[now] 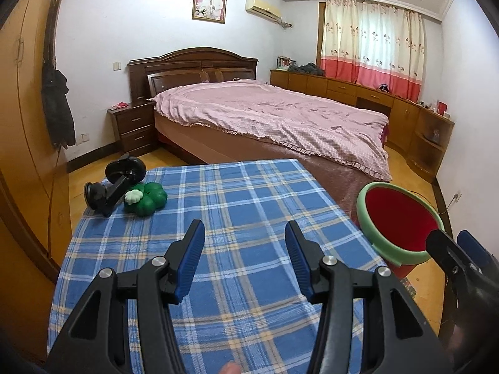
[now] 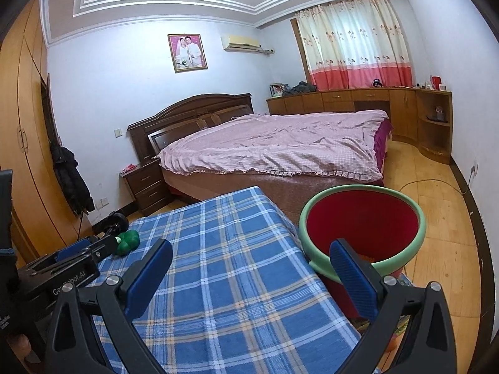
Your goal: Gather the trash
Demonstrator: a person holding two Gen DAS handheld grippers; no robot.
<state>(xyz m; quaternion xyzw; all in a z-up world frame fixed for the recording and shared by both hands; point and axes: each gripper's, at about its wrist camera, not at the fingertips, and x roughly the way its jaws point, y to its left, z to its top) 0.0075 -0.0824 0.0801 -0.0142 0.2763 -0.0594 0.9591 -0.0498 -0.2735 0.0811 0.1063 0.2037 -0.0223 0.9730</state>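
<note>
The red bucket (image 2: pixel 361 227) with its pale green rim stands on the floor just beside the right edge of the surface (image 1: pixel 237 205), which is draped in a blue plaid cloth; something orange shows low inside the bucket, too hidden to name. On the surface, at the corner farthest from the bucket, lie two things touching one another: one green pumpkin-shaped toy (image 1: pixel 148 198) with a small white piece on it, and one black suction mount (image 1: pixel 117 180) lying on its side. The rest of the cloth between them and the bucket is bare. The left claw (image 1: pixel 244 257) hangs over the near middle of the surface, jaws about half apart with nothing between them. The right claw (image 2: pixel 251 275) hangs over the surface's edge by the bucket, jaws spread wide and holding nothing, its right finger showing in front of the bucket's near rim. Beyond the bucket stands one bed (image 2: pixel 280 152) under a pink cover, with one dark nightstand (image 1: pixel 134 126) at its head, one wardrobe (image 1: pixel 21 99) on the far side from the bucket, one low cabinet run (image 1: pixel 358 90) under a curtained window (image 1: pixel 374 40), and one framed picture (image 1: pixel 209 1) on the wall.
</note>
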